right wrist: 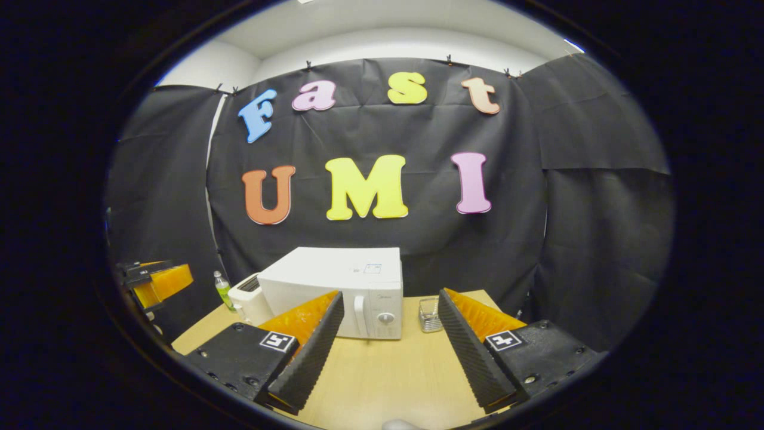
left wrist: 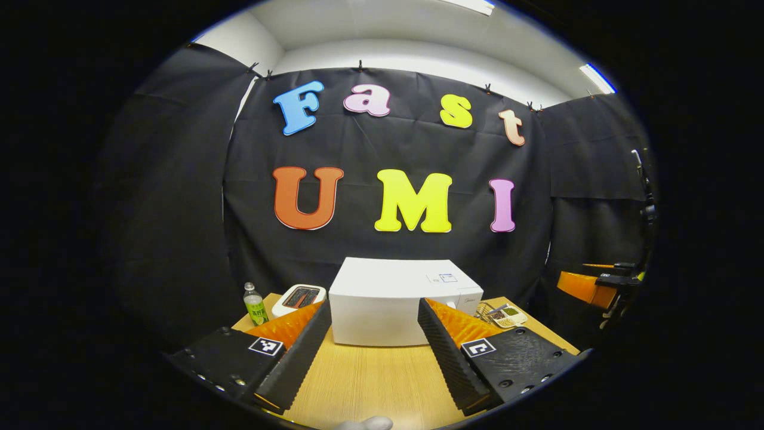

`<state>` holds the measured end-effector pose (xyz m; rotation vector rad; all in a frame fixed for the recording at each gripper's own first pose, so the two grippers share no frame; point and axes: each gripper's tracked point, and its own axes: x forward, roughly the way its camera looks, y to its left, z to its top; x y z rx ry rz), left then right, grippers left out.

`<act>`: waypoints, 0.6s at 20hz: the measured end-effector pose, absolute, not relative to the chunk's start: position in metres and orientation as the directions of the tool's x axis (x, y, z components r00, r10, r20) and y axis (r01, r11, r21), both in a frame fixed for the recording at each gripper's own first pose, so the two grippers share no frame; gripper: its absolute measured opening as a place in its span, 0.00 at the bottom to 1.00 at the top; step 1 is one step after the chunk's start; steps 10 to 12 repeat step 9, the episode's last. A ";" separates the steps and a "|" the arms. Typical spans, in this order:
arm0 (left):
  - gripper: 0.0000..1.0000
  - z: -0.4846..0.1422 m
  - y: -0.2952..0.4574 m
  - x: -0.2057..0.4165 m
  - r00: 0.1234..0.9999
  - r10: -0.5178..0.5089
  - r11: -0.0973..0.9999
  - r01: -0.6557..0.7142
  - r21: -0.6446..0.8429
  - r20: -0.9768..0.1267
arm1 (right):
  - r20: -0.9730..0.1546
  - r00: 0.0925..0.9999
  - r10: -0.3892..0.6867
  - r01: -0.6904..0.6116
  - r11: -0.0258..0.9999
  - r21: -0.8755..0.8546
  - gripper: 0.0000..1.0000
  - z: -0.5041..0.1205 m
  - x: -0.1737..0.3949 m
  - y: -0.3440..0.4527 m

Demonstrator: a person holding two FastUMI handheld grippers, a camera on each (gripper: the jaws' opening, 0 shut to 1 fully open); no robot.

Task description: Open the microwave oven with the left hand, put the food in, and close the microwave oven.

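Observation:
A white microwave point(left wrist: 388, 298) stands at the back of the wooden table point(left wrist: 370, 382), its door shut. In the right gripper view the microwave point(right wrist: 334, 286) shows its door handle point(right wrist: 360, 315) and a dial point(right wrist: 386, 318). A clear box of food point(left wrist: 504, 315) sits just right of it, and appears again as a clear box point(right wrist: 428, 315) by the control panel. My left gripper point(left wrist: 374, 306) is open, held above the table in front of the microwave. My right gripper point(right wrist: 391, 294) is also open with nothing between its fingers, well short of the oven.
A white toaster point(left wrist: 298, 297) and a small green-labelled bottle point(left wrist: 255, 303) stand left of the microwave. The other gripper point(left wrist: 597, 283) hovers off the table's right side. Bare tabletop point(right wrist: 382, 376) lies between the grippers and the oven.

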<state>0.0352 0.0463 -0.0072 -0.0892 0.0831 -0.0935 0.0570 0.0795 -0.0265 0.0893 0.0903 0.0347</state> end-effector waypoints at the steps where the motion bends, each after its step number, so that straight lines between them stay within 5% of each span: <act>1: 0.93 -0.004 0.045 0.038 0.992 -0.097 0.992 0.090 -0.091 -0.074 | -0.090 0.995 0.043 -0.034 0.995 0.094 0.92 -0.027 0.058 0.079; 2: 0.93 -0.003 0.043 0.040 0.992 -0.099 0.992 0.092 -0.086 -0.075 | -0.095 0.995 0.041 -0.032 0.995 0.094 1.00 -0.027 0.058 0.076; 8: 0.93 -0.002 0.036 0.045 0.991 -0.106 0.992 0.099 -0.083 -0.081 | -0.081 0.997 0.009 -0.001 0.995 0.100 1.00 -0.021 0.057 0.059; 9: 0.93 -0.003 0.035 0.044 0.991 -0.107 0.991 0.100 -0.084 -0.085 | -0.081 0.997 0.007 0.001 0.995 0.099 0.92 -0.021 0.056 0.058; 12: 0.93 -0.003 0.035 0.044 0.991 -0.107 0.991 0.100 -0.084 -0.085 | -0.081 0.997 0.007 0.001 0.995 0.099 0.92 -0.021 0.056 0.058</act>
